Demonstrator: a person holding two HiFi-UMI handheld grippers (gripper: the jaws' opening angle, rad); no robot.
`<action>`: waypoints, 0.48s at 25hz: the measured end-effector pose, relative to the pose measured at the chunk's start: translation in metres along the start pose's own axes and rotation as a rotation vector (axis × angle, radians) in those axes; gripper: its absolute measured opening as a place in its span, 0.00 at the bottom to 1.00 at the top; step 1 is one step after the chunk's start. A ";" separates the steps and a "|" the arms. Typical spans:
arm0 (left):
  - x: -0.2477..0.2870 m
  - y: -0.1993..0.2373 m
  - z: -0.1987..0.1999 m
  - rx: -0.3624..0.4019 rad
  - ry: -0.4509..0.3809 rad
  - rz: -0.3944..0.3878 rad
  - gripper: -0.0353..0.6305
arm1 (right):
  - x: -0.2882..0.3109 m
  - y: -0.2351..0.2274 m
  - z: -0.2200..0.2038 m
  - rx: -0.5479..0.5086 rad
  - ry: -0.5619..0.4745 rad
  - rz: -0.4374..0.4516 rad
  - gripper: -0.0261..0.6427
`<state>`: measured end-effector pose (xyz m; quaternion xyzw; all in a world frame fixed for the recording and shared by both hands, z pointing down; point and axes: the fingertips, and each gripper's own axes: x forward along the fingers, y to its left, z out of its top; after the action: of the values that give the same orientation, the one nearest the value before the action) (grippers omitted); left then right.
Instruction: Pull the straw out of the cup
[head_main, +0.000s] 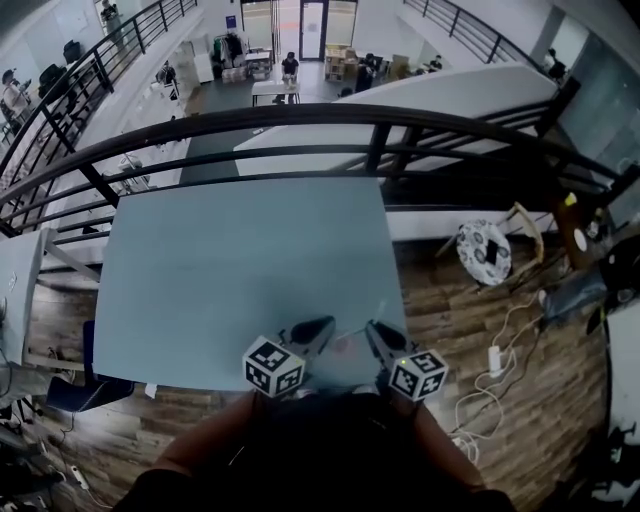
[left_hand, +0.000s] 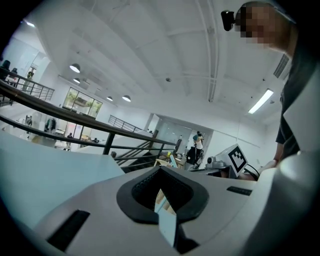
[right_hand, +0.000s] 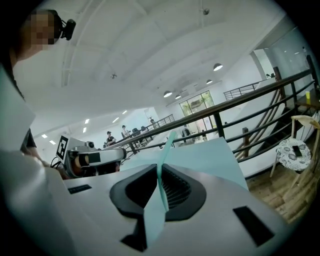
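**A:** Between the jaws of the left gripper (left_hand: 162, 200), what is there?

**B:** Nothing is held. The two jaws are drawn almost together, and only a thin slit is left, with a sliver of the pale blue table (head_main: 240, 260) showing through it. The right gripper (right_hand: 161, 195) is the same, narrow with nothing in its grip.

**A:** And the cup with its straw?

**B:** I find neither in any view. They are not between the jaws, not ahead of either pair, and not off to either side. Both grippers hover over the table's near edge with their tips angled toward each other and close but apart. Beyond the tips I see only tabletop, then the dark railing (head_main: 330, 115).

**A:** So the pull has not begun?

**B:** I'd judge not. The task's things are out of sight.

**A:** What could go wrong from here?

**B:** Three things, I think.
- Jaws this narrow cannot take a straw, so pushed forward as they are, the tips would nudge it aside or tip a light cup.
- The two tips are near enough to knock together if either swings inward.
- If one gripper pulls while the other does not steady the cup, the cup may lift with the straw and spill.
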<state>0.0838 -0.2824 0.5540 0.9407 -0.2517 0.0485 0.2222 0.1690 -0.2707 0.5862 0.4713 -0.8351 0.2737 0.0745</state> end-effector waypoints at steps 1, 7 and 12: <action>0.000 -0.002 0.001 0.001 -0.004 0.003 0.07 | -0.002 0.002 0.003 -0.005 -0.008 0.008 0.10; 0.005 -0.028 -0.002 0.002 -0.007 0.007 0.07 | -0.027 0.000 0.013 0.012 -0.047 0.056 0.10; 0.016 -0.064 -0.015 0.002 -0.010 0.004 0.07 | -0.054 -0.006 0.019 0.031 -0.082 0.096 0.10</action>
<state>0.1296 -0.2332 0.5455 0.9406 -0.2546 0.0446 0.2200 0.2062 -0.2427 0.5514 0.4427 -0.8548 0.2702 0.0198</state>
